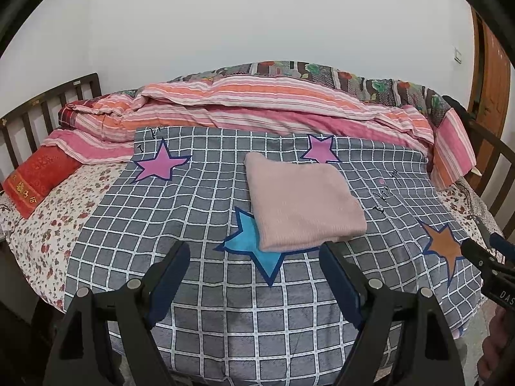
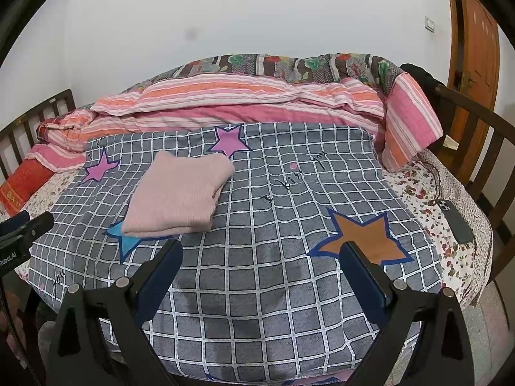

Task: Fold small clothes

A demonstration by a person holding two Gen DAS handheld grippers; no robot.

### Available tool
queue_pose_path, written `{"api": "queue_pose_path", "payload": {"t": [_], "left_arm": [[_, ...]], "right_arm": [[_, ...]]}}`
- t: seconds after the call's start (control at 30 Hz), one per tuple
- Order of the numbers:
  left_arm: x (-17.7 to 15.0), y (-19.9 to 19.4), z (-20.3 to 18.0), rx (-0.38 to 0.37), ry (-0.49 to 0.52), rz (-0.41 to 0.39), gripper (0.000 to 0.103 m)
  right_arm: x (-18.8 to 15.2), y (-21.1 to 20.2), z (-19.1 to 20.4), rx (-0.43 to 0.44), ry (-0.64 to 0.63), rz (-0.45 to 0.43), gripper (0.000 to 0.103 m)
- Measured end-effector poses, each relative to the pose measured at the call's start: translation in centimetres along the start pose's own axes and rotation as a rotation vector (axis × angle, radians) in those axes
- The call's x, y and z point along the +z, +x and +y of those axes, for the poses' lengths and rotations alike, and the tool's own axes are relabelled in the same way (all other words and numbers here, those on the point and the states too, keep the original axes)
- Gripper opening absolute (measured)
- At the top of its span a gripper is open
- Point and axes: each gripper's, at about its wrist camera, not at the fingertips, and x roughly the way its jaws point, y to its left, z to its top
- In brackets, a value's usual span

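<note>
A pale pink garment (image 1: 302, 202) lies folded into a neat rectangle on the grey checked blanket (image 1: 199, 212), partly over a blue star. My left gripper (image 1: 256, 251) hovers open just short of its near edge, with nothing between the fingers. In the right wrist view the same folded garment (image 2: 180, 196) rests up and to the left, and my right gripper (image 2: 262, 251) stands open over the grey checked blanket (image 2: 273, 199), nothing in its jaws. Each gripper's tip shows at the edge of the other's view.
A rumpled pink-striped quilt (image 1: 257, 109) is heaped along the far side of the bed. A red pillow (image 1: 38, 180) lies at the left. A dark phone (image 2: 458, 222) with a cable rests on the floral sheet at the right. Wooden bed rails (image 2: 482, 148) border both ends.
</note>
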Motion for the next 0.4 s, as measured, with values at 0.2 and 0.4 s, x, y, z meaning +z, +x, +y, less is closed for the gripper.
{"api": "queue_pose_path", "payload": {"t": [0.2,0.4], "left_arm": [[0.07,0.07,0.08,0.000,0.000,-0.001,0.082],[0.58,0.74,0.07,-0.005,-0.003,-0.006,0.082]], "right_arm": [[0.04,0.26,0.16,0.006,-0.007,0.002,0.096],[0.47,0.85,-0.03,0.023,-0.004,-0.014,0.096]]}}
